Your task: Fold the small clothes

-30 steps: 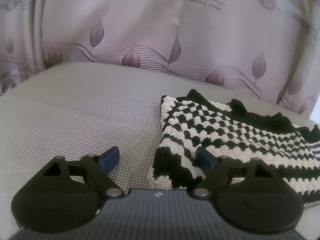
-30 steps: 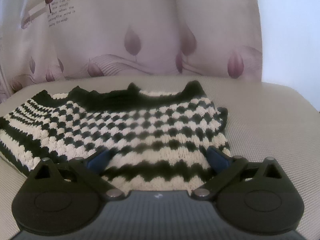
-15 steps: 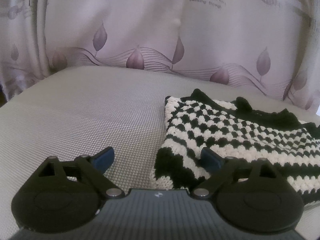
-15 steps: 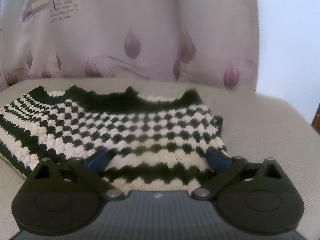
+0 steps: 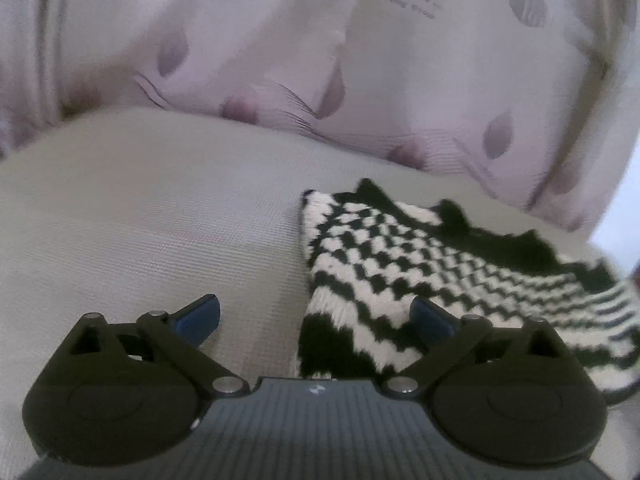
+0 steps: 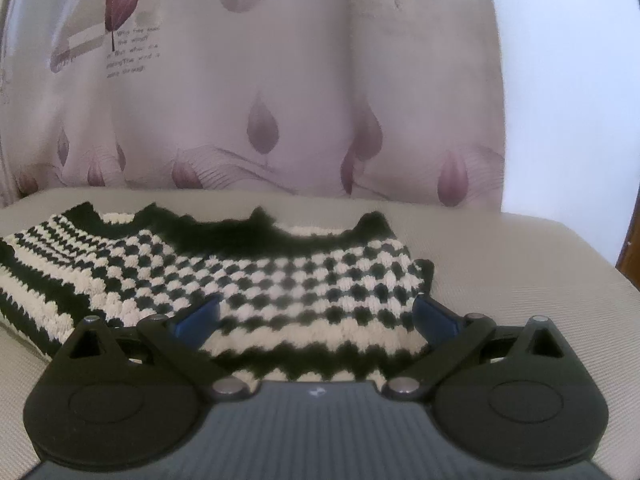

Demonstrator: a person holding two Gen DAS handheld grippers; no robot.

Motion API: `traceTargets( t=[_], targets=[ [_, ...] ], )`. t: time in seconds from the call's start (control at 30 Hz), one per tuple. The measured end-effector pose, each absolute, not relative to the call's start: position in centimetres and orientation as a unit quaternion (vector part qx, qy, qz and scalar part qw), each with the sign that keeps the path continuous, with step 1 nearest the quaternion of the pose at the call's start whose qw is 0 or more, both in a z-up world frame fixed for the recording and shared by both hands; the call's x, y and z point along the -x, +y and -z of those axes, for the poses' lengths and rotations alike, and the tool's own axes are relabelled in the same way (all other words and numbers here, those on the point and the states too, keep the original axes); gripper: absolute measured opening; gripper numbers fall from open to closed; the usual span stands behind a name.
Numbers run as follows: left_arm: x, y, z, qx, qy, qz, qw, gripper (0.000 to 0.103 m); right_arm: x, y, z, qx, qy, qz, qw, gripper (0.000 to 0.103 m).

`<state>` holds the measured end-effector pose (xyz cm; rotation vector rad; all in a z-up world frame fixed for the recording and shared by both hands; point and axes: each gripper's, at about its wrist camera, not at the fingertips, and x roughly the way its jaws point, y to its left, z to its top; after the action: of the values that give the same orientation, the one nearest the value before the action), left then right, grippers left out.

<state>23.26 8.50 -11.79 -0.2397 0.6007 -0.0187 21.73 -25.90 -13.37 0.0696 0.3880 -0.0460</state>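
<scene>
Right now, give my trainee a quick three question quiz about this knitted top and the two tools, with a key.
1. True or false: the left tool is shut on the black and white knitted top.
2. What hangs behind the grey cushion? A) a leaf-print curtain B) a bookshelf C) a mirror
3. Fill in: the right tool has its fingers spread over the top's ____ hem.

Key
1. False. Its fingers are apart, one over bare cushion, one over the top's edge.
2. A
3. near; the black neckline lies on the far side.
</scene>
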Motion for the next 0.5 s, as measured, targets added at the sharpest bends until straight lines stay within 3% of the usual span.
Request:
traceTargets(
  t=[0.13,0.5],
  targets=[
    [-25.6,10.5,11.4,0.16,0.312,0.063,0.934,0.089,-21.5,-26.1,13.3,-0.042,0.184,0.02,0.982,0.103],
    [-32.7,9.8,11.5,0.096,0.371,0.201,0.901,0.088,-21.2,-26.1,13.2,-0.044,0.172,0.021,0.984,0.103]
  ],
)
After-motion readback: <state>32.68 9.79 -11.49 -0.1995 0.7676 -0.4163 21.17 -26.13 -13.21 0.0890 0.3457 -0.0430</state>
